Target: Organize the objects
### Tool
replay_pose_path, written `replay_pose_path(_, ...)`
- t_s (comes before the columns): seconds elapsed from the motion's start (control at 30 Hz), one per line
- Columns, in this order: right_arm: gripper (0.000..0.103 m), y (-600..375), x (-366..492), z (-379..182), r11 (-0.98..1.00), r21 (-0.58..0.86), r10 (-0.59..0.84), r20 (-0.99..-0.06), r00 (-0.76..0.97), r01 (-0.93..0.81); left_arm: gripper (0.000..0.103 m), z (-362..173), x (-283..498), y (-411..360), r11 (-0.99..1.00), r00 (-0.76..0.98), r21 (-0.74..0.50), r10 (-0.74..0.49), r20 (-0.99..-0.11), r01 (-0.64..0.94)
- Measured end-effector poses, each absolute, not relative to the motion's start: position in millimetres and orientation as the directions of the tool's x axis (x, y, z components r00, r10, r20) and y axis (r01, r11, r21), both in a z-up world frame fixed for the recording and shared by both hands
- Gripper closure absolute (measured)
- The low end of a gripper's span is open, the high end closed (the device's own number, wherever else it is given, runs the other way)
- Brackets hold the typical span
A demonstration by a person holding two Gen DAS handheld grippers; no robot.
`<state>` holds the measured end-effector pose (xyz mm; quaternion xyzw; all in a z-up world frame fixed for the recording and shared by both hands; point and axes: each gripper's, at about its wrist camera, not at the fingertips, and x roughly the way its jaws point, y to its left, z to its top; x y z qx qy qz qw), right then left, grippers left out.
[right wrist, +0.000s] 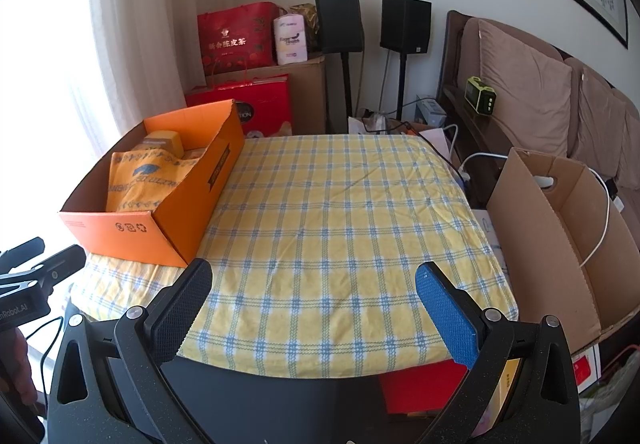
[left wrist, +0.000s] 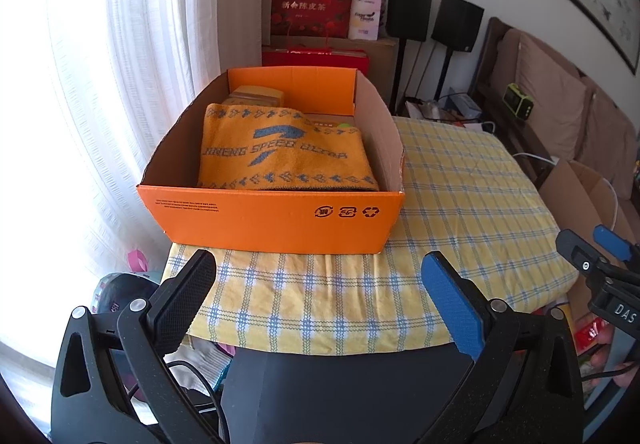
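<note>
An open orange cardboard box (left wrist: 272, 217) stands on the table's left side; it also shows in the right wrist view (right wrist: 132, 230). Inside lies a folded orange towel with blue lettering (left wrist: 280, 155), also seen from the right (right wrist: 140, 179), over small yellow boxes (left wrist: 258, 95). My left gripper (left wrist: 320, 284) is open and empty, just in front of the box. My right gripper (right wrist: 314, 292) is open and empty, over the table's near edge, to the right of the box.
The table wears a yellow and blue checked cloth (right wrist: 340, 211). A brown cardboard box (right wrist: 560, 236) stands at the table's right. Red gift bags (right wrist: 236, 39), two black speakers (right wrist: 340, 21) and a sofa (right wrist: 532, 83) lie behind. A white curtain (left wrist: 120, 63) hangs left.
</note>
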<state>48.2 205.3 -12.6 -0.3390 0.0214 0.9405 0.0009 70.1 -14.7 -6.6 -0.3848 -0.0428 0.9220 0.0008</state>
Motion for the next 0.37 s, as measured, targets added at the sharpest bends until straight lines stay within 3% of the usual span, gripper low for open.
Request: replay_pose_path(0.37,0.000,203.9,48.4,-12.1,-0.999,0.040,-0.014,-0.638,-0.770,-0.015,0.000,-6.1,69.9,-13.6,-0.997,-0.701,-0.075,0.028,-0.712,0.037)
